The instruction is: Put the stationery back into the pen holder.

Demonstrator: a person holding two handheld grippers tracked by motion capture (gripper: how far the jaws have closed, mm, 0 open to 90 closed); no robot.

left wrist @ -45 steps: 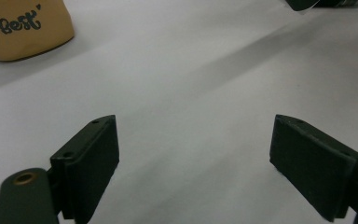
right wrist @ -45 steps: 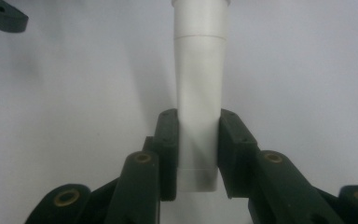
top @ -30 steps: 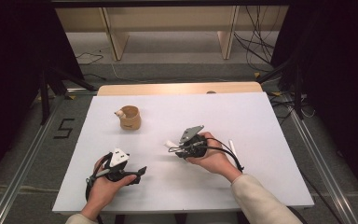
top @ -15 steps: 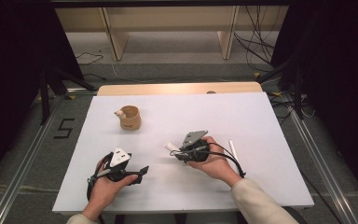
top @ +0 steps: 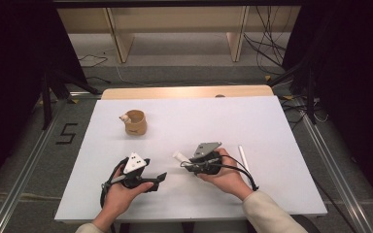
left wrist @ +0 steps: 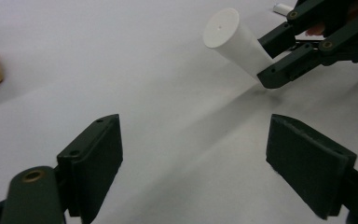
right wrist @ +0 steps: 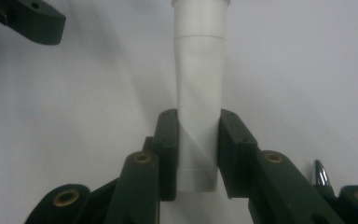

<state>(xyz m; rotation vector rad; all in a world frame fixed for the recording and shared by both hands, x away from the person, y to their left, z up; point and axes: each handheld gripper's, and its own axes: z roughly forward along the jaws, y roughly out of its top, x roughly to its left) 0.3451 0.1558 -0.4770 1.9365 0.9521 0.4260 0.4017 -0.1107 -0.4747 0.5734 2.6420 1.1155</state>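
A white rectangular surface [top: 272, 121] is noted. Above its near half, a white plastic tube [top: 180, 157] is clamped by the right tongs [top: 188, 161]. The tube's long axis points toward the left tongs [top: 161, 177], which are spread wide, empty, their jaws lately narrowed slightly, just beside the tube's capped end.

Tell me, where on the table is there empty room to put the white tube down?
The far right of the table, beyond the white stick, is bare. So is the strip between the brown cup and the left gripper. It is crowded between that and the right gripper holding the white tube.
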